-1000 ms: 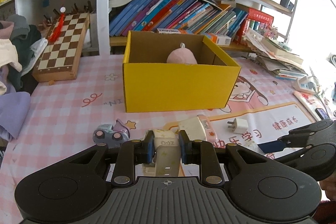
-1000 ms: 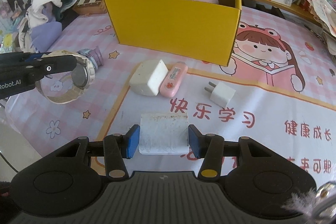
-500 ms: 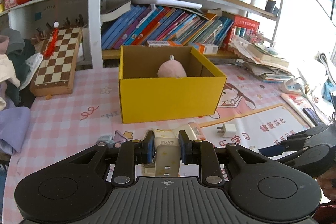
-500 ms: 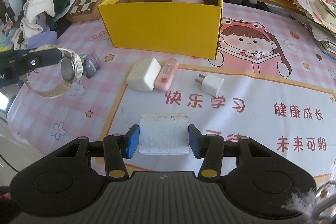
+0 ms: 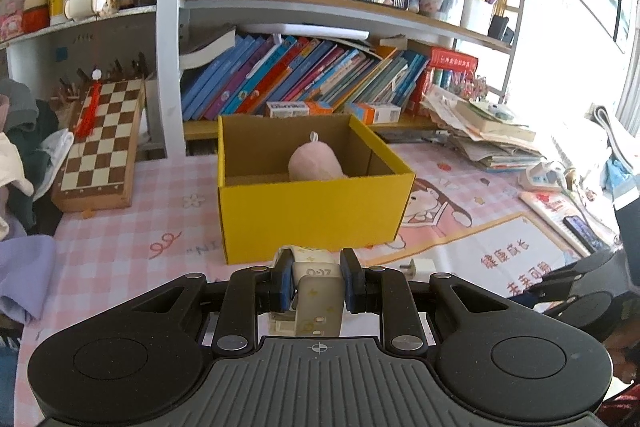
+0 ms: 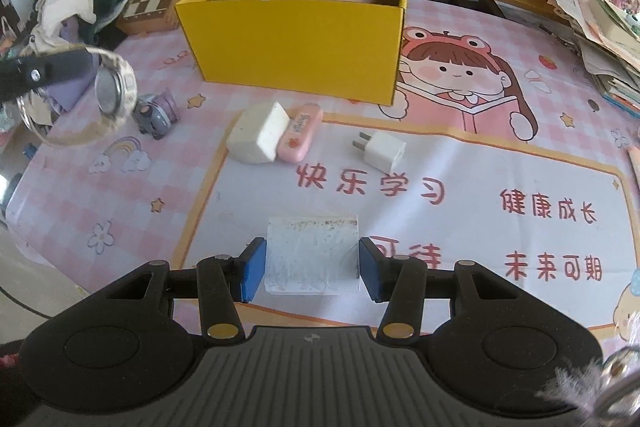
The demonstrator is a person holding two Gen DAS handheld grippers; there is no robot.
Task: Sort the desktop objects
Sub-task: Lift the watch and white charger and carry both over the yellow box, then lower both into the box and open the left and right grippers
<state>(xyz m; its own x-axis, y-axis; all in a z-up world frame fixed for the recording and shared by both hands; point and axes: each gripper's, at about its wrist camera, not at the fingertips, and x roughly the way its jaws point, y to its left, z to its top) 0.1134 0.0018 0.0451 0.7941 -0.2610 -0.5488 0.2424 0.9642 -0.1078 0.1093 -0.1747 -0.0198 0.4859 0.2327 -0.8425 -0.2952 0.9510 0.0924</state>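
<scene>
My left gripper [image 5: 316,267] is shut on a cream-strapped watch [image 5: 318,291], held above the table in front of the yellow box [image 5: 312,219]. A pink plush [image 5: 314,163] lies inside that box. In the right wrist view the watch [image 6: 114,89] hangs at the left, above a small purple-grey toy [image 6: 154,111]. My right gripper [image 6: 311,247] is shut on a flat whitish translucent block [image 6: 312,267], held over the printed mat. On the mat lie a white eraser-like block [image 6: 258,133], a pink case [image 6: 300,133] and a white charger plug [image 6: 382,151].
A chessboard [image 5: 100,143] lies at the back left beside a heap of clothes [image 6: 76,7]. Shelves of books [image 5: 304,75] stand behind the box. Stacked papers [image 5: 488,135] crowd the right side. The table's near-left edge [image 6: 24,227] drops to the floor.
My left gripper has risen with the watch, and its view has tipped up toward the shelves. My right gripper has drawn slightly away from the box, still gripping the whitish block.
</scene>
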